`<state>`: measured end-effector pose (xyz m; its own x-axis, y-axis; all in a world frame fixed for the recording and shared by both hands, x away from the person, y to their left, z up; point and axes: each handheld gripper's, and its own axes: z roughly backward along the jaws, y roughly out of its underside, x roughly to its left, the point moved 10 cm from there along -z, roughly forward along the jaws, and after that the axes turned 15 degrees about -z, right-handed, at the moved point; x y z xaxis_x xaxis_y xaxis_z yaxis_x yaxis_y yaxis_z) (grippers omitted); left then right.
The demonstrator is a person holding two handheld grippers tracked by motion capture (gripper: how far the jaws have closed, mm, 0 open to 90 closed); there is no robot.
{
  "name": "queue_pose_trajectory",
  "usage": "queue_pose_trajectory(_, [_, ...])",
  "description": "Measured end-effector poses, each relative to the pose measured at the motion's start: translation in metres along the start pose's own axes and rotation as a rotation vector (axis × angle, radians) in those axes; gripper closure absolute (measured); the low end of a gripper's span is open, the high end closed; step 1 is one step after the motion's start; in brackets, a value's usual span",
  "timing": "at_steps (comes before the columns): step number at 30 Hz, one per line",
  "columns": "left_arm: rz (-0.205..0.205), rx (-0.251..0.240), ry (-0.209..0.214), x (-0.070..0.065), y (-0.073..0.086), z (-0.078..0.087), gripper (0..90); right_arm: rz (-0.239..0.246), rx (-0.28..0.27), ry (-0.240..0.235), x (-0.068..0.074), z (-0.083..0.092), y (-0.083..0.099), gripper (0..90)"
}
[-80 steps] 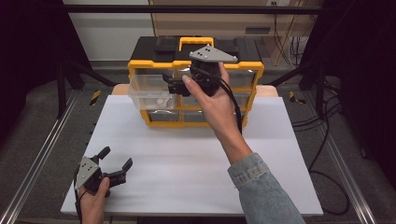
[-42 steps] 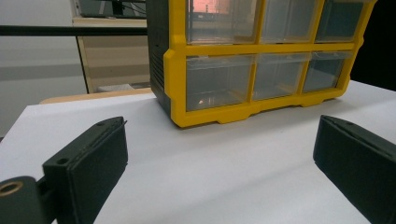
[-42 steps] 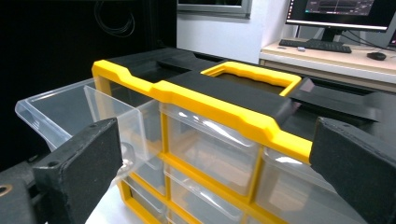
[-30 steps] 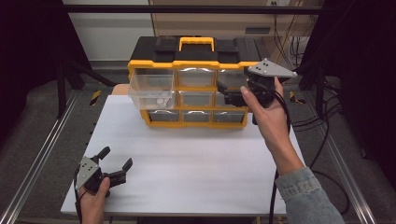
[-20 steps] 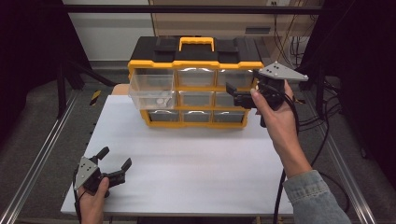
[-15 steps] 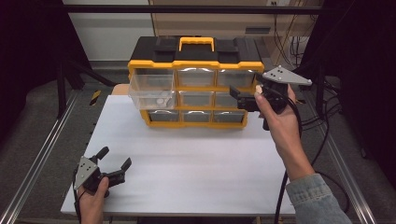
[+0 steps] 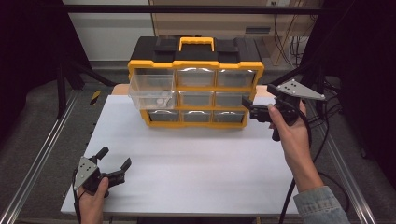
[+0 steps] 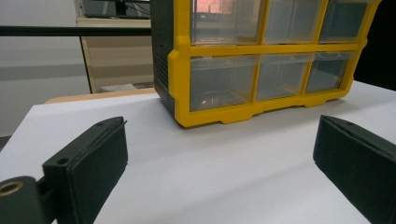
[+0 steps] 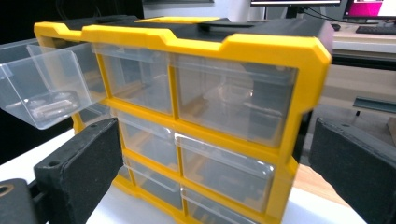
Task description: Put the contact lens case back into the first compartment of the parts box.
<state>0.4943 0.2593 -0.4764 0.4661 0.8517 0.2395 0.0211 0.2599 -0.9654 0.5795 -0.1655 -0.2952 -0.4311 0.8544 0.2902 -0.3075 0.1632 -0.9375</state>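
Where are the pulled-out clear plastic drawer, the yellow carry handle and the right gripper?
Pulled-out clear plastic drawer [image 7: 152, 91]: high view, front wall.
Yellow carry handle [image 7: 196, 42]: high view, top bar.
Right gripper [image 7: 248, 106]: high view, between its fingers.

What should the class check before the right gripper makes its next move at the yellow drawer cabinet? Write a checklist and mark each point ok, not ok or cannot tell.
1. Right gripper jaws open: ok.
2. Right gripper holds nothing: ok.
3. Drawer cabinet upright on the table: ok.
4. All drawers shut: not ok; the top-left drawer is pulled out.
5. Left gripper away from the cabinet, open: ok.
6. Contents of the open drawer identified: cannot tell.
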Motion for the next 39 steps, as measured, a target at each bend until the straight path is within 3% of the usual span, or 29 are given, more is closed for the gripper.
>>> queue_pose_trajectory(16, [0.000, 0.000, -0.004, 0.001, 0.000, 0.000, 2.7, -0.004, -0.004, 0.019, -0.018, 0.024, 0.017, 3.2])
queue_pose_trajectory(24, [0.002, -0.003, -0.004, 0.001, -0.001, 0.002, 2.8, -0.002, 0.025, 0.032, -0.029, 0.029, 0.040, 3.2])
queue_pose_trajectory(35, [0.018, -0.002, 0.005, 0.001, -0.002, 0.002, 2.6, -0.011, 0.056, 0.042, -0.034, 0.036, 0.062, 3.5])
queue_pose_trajectory(39, [0.018, -0.002, 0.005, 0.000, -0.002, 0.002, 2.5, -0.001, 0.078, 0.039, -0.035, 0.038, 0.077, 3.5])
